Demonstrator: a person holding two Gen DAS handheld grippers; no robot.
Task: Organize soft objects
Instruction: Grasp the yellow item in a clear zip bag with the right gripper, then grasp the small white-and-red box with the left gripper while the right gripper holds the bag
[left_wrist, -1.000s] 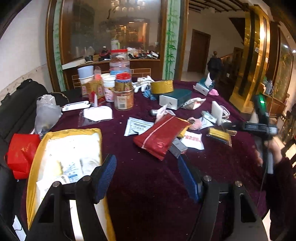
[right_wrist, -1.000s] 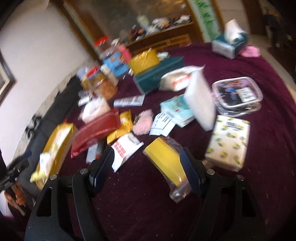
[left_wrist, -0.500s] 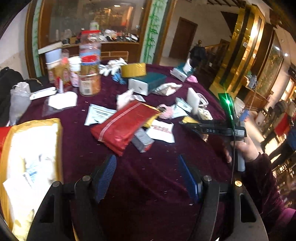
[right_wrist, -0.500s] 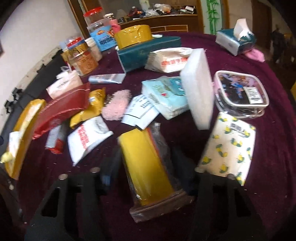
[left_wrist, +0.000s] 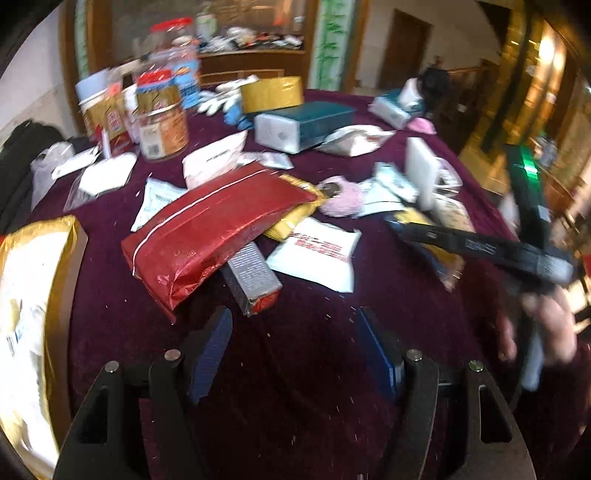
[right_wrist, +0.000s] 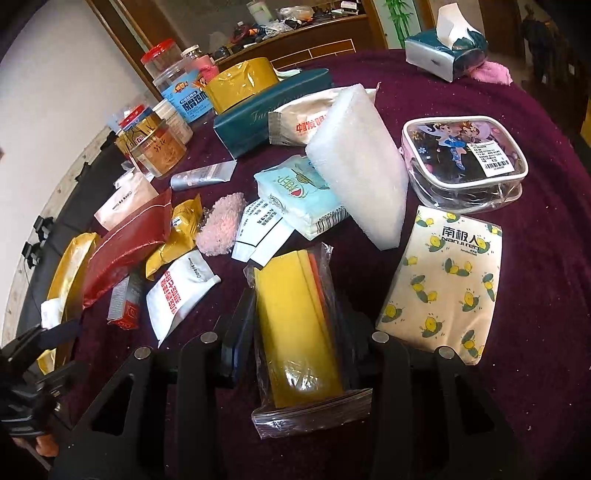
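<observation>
My right gripper (right_wrist: 297, 317) straddles a yellow sponge pack (right_wrist: 295, 295) in a clear plastic bag lying on the maroon tablecloth (right_wrist: 535, 258). Its jaws are closing, and both pads touch the bag's sides. In the left wrist view the same gripper (left_wrist: 480, 247) is a blurred black bar held by a hand (left_wrist: 535, 332). My left gripper (left_wrist: 293, 325) hangs open over bare cloth with nothing between its fingers. A red foil pouch (left_wrist: 218, 229) lies just beyond it. Around it are a pink fluffy pad (right_wrist: 221, 225), a white foam block (right_wrist: 358, 162) and a lemon-print pack (right_wrist: 447, 280).
A small box (left_wrist: 251, 273) and a white sachet (left_wrist: 317, 254) lie beside the red pouch. A gold-edged bag (left_wrist: 29, 314) lies at the left. Jars (right_wrist: 155, 147), a teal box (right_wrist: 266, 114), a tissue pack (right_wrist: 303, 195) and a clear pouch (right_wrist: 465, 158) crowd the far side.
My right jaws have drawn in from wide apart onto the yellow pack. My left gripper has moved forward and down, so the red pouch lies closer; it stays open.
</observation>
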